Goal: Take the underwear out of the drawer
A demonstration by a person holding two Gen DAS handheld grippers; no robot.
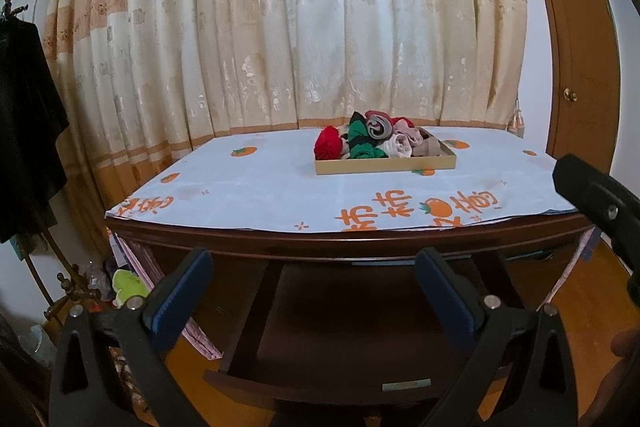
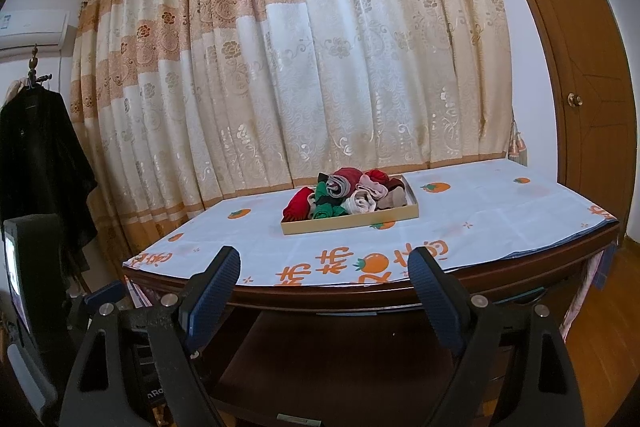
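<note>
While both grippers are held wide apart and empty near the table's (image 1: pixel 280 183) front edge, the drawer (image 1: pixel 344 339) below is seen pulled out, with nothing visible inside. Rolled underwear (image 2: pixel 348 195) is piled in a shallow tray (image 2: pixel 352 221) on the far middle of the tabletop, well apart from the left gripper (image 1: pixel 314 275) and right gripper (image 2: pixel 324 275).

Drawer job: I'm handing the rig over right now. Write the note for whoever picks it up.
Left gripper: jaws open, nothing between them, in front of the pulled-out drawer.
Right gripper: jaws open, holding nothing, at the table's front edge.
Rolled underwear sits piled in a shallow cardboard tray on the tablecloth.
Done: drawer is open; what shows of its inside looks bare.
Left: check the drawer's hidden front part for any remaining pieces, and move those to the tray.
</note>
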